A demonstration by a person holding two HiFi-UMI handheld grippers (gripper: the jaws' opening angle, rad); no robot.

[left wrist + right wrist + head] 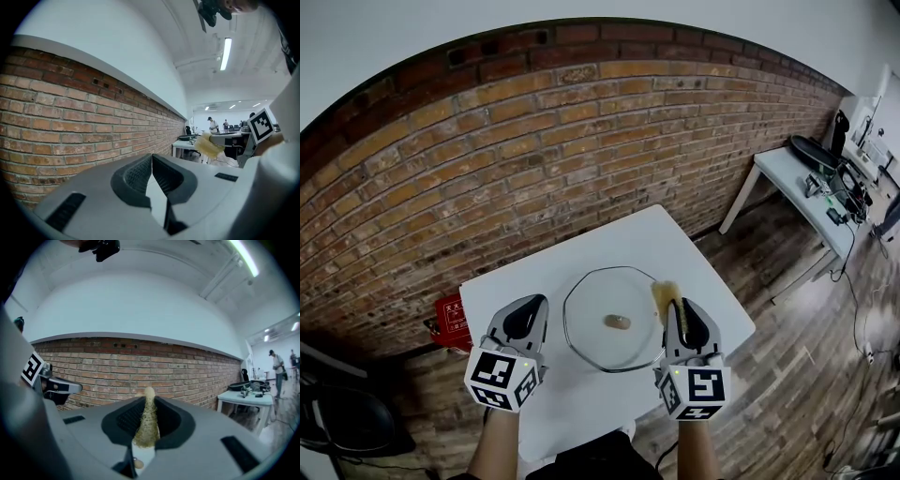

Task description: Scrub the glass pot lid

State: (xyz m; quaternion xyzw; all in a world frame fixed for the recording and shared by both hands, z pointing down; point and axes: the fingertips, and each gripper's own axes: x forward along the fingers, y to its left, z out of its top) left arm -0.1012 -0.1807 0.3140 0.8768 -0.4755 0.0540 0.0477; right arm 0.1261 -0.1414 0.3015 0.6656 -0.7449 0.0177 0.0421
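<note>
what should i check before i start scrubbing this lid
1. Scrubber gripped: the right tool is shut on the yellow scrubber: ok.
2. Lid in place: the glass lid lies flat on the white table, knob up: ok.
3. Lid steadied: the left tool is shut and empty, beside the lid's left rim, not holding it: not ok.
4. Scrubber touching the glass: it sits over the lid's right rim, contact unclear: cannot tell.
5. Scrubber wet or soaped: cannot tell.
</note>
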